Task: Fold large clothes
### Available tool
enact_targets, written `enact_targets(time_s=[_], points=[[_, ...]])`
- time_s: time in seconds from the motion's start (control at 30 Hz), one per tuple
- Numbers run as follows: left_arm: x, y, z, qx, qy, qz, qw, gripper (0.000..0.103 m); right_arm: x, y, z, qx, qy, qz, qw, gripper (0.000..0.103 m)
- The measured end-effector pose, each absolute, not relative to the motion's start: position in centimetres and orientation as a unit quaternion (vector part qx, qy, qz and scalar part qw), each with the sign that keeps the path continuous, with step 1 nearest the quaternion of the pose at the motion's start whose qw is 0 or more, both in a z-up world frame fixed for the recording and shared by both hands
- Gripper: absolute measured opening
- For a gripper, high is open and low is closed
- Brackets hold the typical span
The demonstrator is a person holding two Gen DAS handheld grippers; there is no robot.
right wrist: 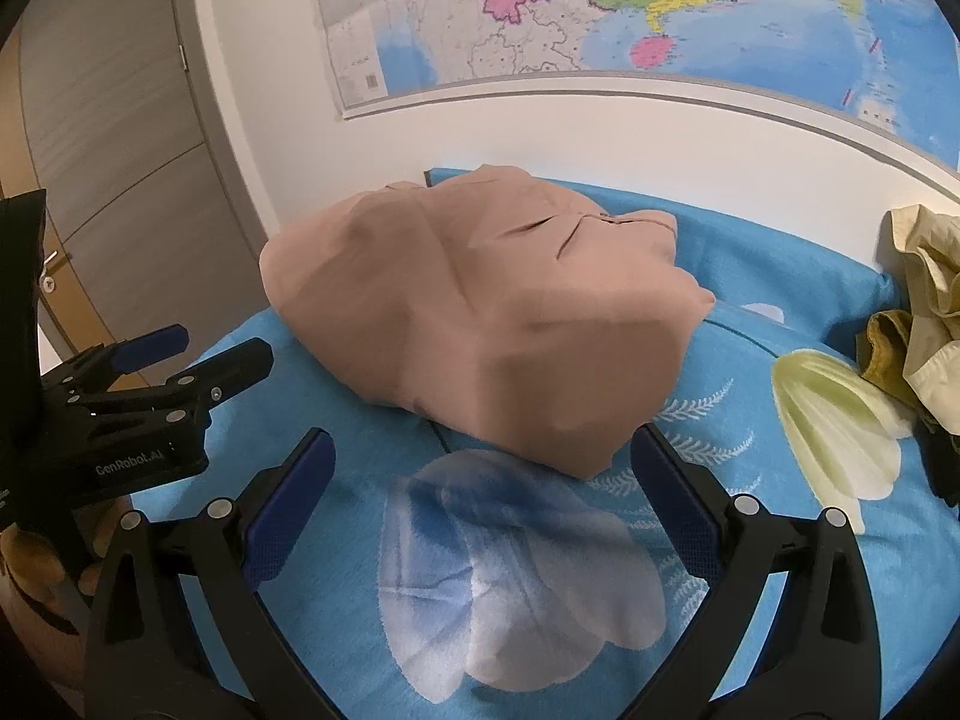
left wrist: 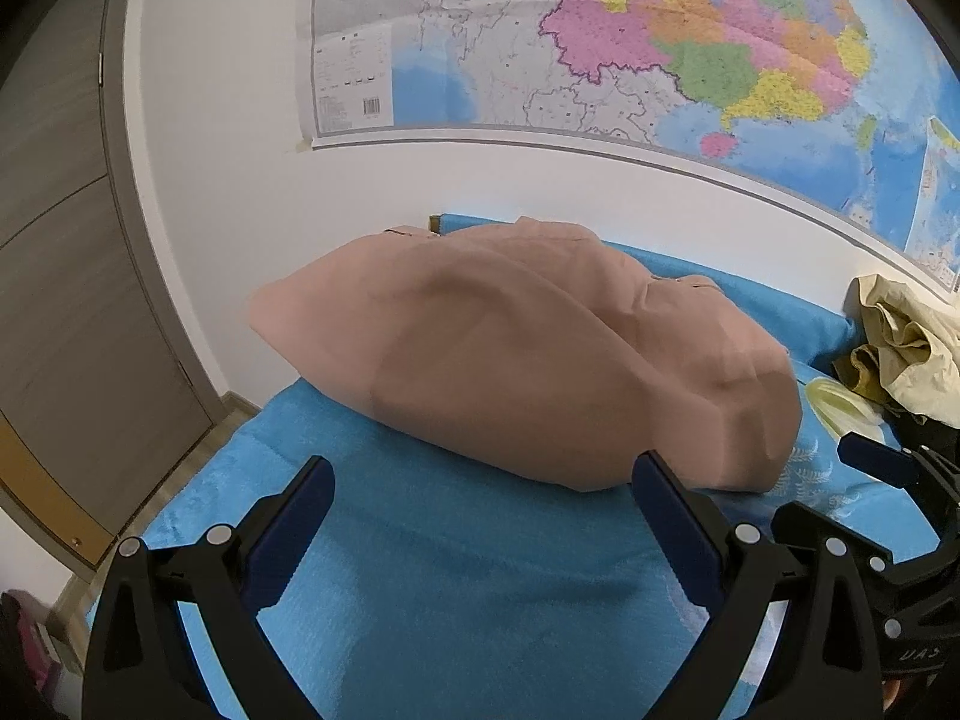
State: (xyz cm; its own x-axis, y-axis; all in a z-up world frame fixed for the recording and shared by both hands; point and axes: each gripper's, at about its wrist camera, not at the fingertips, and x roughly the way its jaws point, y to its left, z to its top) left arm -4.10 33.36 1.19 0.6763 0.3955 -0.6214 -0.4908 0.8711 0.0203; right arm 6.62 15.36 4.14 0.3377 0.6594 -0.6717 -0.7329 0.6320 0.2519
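Observation:
A pinkish-tan garment lies folded into a thick bundle on the blue bed cover. My left gripper is open, its blue-padded fingers just short of the bundle's near edge, nothing between them. The same garment fills the middle of the right wrist view. My right gripper is open too, the bundle's near corner reaching between its fingertips without being clamped. The left gripper shows at the left of the right wrist view, and the right gripper at the right edge of the left wrist view.
A crumpled cream and olive pile of clothes sits at the bed's right end, near the wall. A large map hangs on the white wall behind the bed. A wooden door stands to the left, past the bed's left edge.

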Motion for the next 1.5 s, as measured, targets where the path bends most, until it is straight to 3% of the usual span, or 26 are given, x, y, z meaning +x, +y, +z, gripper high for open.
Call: enact_targets(time_s=[1.5], points=[[-6.0, 31.8, 1.6, -0.077, 0.322, 0.247, 0.911, 0.096, 4.4, 13.8, 4.5, -0.037, 0.386, 0.432, 0.814, 0.097]])
